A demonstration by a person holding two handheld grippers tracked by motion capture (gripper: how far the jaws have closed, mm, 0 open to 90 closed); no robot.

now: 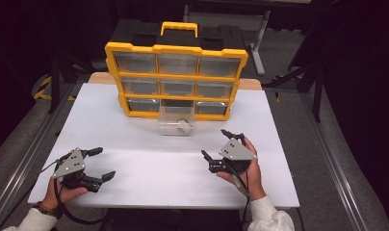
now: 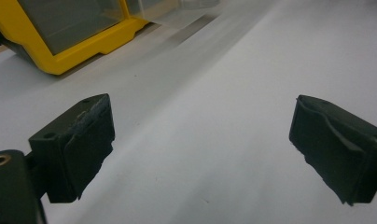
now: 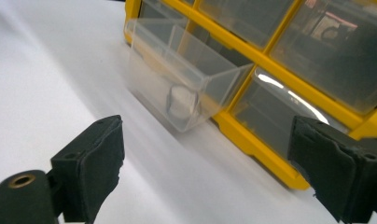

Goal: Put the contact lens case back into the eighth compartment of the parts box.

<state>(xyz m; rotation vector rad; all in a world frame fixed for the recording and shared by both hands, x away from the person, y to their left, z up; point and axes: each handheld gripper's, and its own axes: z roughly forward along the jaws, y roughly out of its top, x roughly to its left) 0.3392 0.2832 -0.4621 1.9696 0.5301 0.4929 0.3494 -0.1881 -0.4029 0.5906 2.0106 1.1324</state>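
Clear drawer [image 1: 175,120] stood pulled out of yellow organizer [image 1: 176,79], bottom row, middle slot (small white object [image 3: 181,103] inside). Right gripper [image 1: 222,144] nearby, jaws wide, empty. Left gripper [image 1: 100,163] well apart on white table [image 1: 149,159], jaws wide, empty.

- The organiser [image 1: 175,79] has a glossy yellow plastic frame with clear plastic drawer fronts.
- The pulled-out drawer [image 3: 184,79] is transparent, smooth plastic, and a small white piece [image 3: 181,103] lies inside it.
- The surface [image 1: 149,159] is white, matt and smooth.
- The right tongs [image 3: 205,172] have matt black pads with rough edges.
- The left tongs [image 2: 200,149] look the same.
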